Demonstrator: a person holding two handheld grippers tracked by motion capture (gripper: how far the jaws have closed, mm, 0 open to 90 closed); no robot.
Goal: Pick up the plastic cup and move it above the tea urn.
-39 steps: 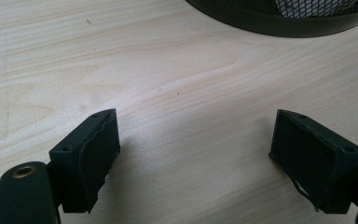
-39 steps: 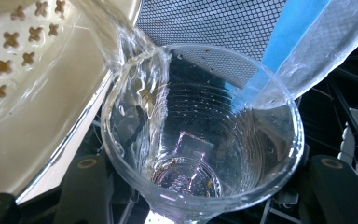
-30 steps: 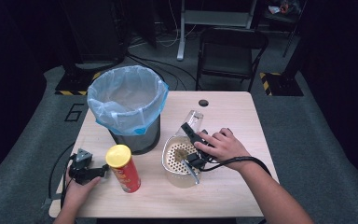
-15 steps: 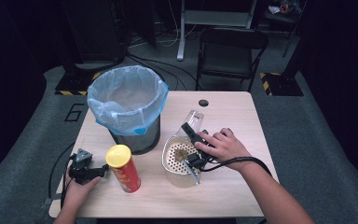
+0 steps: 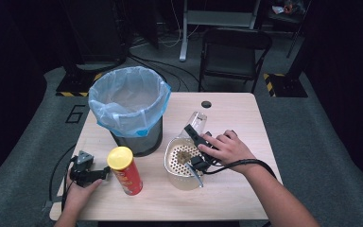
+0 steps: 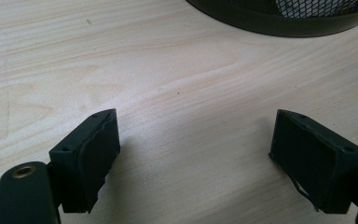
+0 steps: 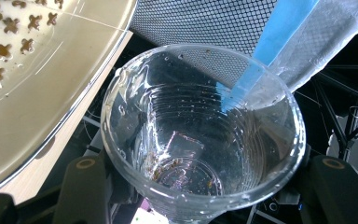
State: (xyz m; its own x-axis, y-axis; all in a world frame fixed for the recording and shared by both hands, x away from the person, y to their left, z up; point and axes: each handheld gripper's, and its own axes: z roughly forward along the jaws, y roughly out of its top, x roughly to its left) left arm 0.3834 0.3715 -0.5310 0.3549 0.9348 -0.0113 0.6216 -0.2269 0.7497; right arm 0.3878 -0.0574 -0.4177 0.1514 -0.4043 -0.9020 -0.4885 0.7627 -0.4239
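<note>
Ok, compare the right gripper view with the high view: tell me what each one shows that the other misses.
Right gripper view alone: brown specks and droplets inside the clear plastic cup, and the cross-shaped holes of the strainer.

High view alone: the red chip can standing by the left claw, the folding chair, and the whole table.

Both: the cup clamped in the right claw and tipped over the strainer, and the blue-lined mesh bin.

Crowded middle, open right edge
Bin (image 5: 131,111), chips can (image 5: 125,170) and strainer bowl (image 5: 182,163) block the centre; the table's (image 5: 246,113) far right corner looks free.
</note>
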